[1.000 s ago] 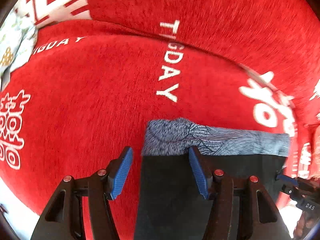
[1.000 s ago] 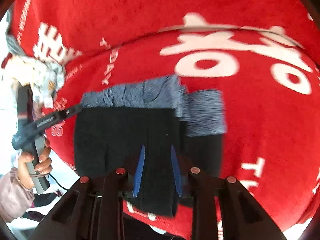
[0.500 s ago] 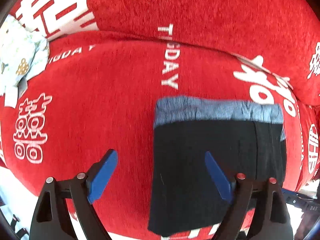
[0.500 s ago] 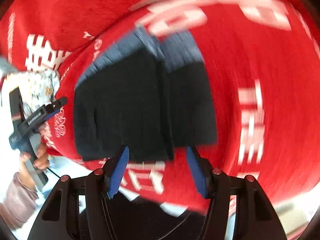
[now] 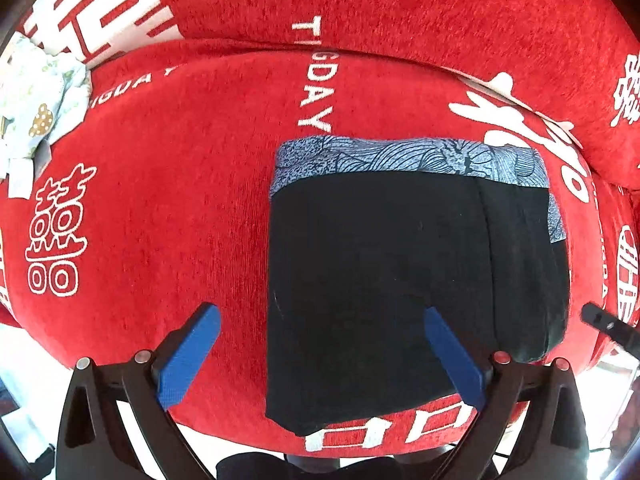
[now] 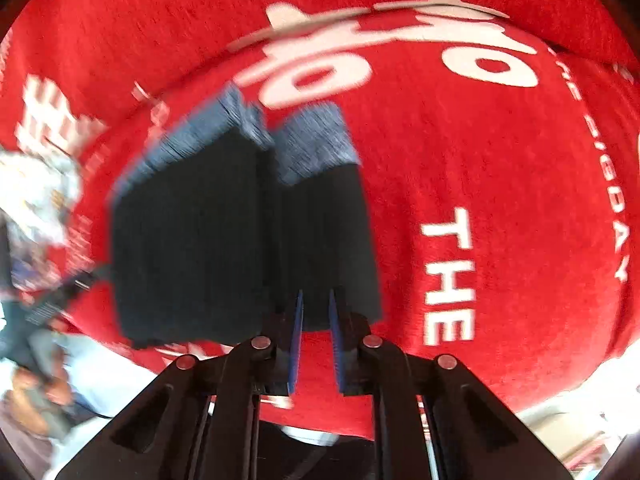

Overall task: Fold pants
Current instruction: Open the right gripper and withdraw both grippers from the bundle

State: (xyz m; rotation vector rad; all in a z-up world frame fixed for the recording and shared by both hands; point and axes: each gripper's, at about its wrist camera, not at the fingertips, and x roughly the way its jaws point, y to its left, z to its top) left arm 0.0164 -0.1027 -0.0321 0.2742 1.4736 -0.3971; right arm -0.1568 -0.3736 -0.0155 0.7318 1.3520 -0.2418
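Lying folded flat on the red cover (image 5: 160, 208), the pants (image 5: 376, 272) form a compact black rectangle with a grey-blue patterned waistband (image 5: 400, 160) along the far edge. A second, narrower layer of the same garment shows along the right side, with a grey-blue strip at its top. The left gripper (image 5: 318, 354) hangs above the near left part of the pants, jaws opening and spread wide; its blue pads (image 5: 188, 356) grasp nothing, one over the red cover and the other over the black fabric. The right gripper (image 6: 316, 340) hangs over the near edge of the pants (image 6: 224, 248), jaws closing to a narrow gap; no fabric lies between its blue pads (image 6: 295, 344), so it is released. This view is blurred. White lettering and characters (image 5: 314, 76) are printed across the cover. A pale patterned cloth (image 5: 36, 92) lies at the far left edge of the cover, well apart from the pants. In the right wrist view, a hand (image 6: 28, 400) shows at the lower left, blurred.
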